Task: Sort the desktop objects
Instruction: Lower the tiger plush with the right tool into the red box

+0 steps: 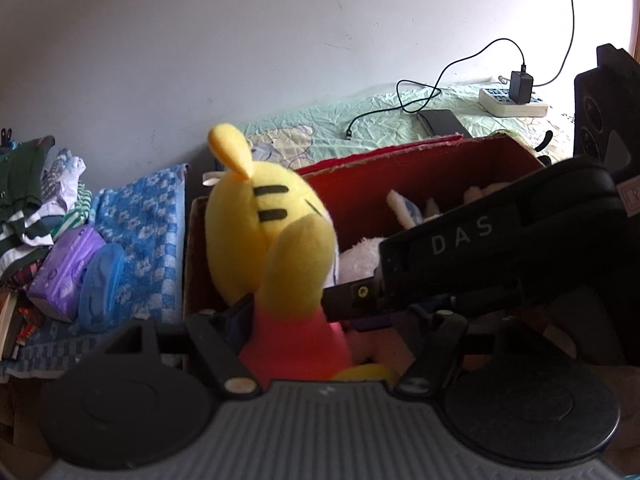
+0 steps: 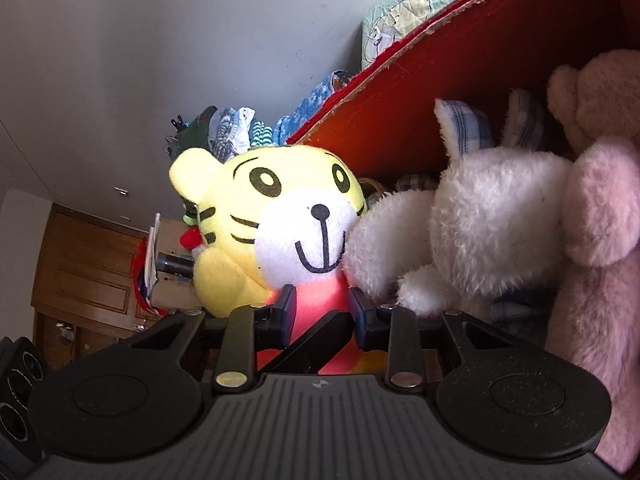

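A yellow tiger plush [image 1: 260, 224] in a red shirt is upright at the left end of a red-lined cardboard box [image 1: 420, 168]. My right gripper [image 2: 324, 312] is shut on its red body, with the tiger's face [image 2: 280, 216] turned toward that camera. In the left wrist view the right gripper [image 1: 348, 296] reaches in from the right. My left gripper [image 1: 324, 316] stands open around the plush's back; its left finger [image 1: 240, 312] is beside the red shirt and its right finger is hidden. A white plush rabbit [image 2: 480, 232] and a pink plush [image 2: 600, 220] lie in the box [image 2: 440, 92].
Left of the box lie a blue checked towel [image 1: 136, 232], a purple tissue pack [image 1: 64, 268], a blue lidded tub [image 1: 102, 280] and a heap of clothes [image 1: 36, 200]. Behind, on a green bedspread [image 1: 360, 120], sit a power strip [image 1: 514, 104], cable and black device [image 1: 442, 122].
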Tool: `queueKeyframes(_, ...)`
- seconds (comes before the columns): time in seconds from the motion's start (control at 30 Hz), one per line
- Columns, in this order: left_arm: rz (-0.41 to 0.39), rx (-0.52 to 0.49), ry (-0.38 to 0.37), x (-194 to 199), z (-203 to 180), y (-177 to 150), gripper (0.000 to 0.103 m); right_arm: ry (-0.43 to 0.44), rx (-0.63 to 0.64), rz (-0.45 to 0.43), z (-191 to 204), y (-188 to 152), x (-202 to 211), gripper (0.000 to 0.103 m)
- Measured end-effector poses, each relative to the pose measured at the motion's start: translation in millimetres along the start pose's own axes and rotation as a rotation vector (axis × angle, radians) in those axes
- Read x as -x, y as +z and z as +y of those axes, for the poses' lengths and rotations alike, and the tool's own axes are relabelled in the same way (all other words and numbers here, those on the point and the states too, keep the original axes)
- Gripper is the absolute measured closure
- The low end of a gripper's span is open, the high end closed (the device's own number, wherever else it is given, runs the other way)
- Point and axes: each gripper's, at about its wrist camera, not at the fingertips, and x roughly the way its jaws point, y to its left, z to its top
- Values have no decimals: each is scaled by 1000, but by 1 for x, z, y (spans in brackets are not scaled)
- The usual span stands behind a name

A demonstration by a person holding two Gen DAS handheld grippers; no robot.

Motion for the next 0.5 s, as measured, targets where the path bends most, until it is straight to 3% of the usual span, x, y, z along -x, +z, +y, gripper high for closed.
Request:
queueKeyframes(0.3,32,65,3,3,22,-8,30,-2,24,49,12,6,-21,68)
queueKeyframes(0.5,56,80,27,4,22,-6,33,-19,26,48,8,4,-10,66)
